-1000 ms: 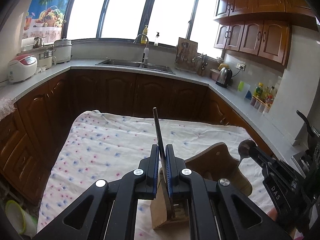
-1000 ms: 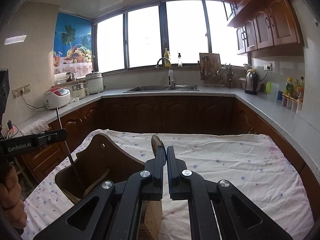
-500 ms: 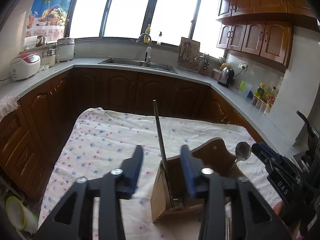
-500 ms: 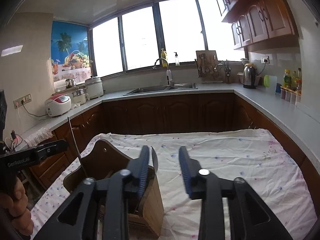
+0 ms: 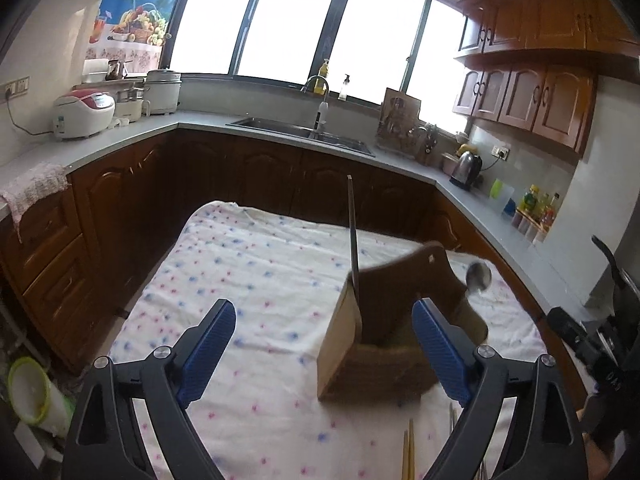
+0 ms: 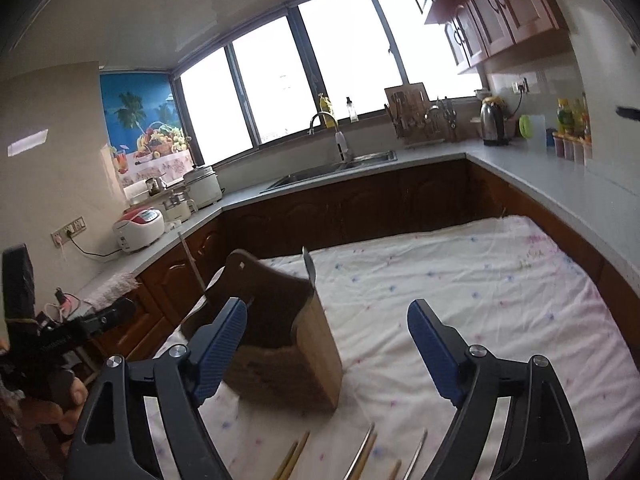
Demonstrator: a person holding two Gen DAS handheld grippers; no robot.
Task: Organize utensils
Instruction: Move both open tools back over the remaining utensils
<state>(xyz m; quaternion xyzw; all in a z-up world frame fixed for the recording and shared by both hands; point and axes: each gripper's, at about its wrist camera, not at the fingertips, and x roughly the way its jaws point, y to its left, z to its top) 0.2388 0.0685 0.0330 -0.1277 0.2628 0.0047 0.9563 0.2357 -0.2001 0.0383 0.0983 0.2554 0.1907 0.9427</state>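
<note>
- One brown wooden holder [image 5: 384,344] on spotted tablecloth [image 5: 256,280], near its front edge.
- Inside: one thin stick [image 5: 353,240], one spoon [image 5: 478,276].
- Left claw [image 5: 324,344] and right claw [image 6: 326,346]: just spread wide, gripping nothing.

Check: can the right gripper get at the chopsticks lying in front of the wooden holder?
Probably yes. The right gripper, its jaws just opened and empty, hangs just above the chopsticks on the cloth; the wooden holder stands behind them, not between.
</note>
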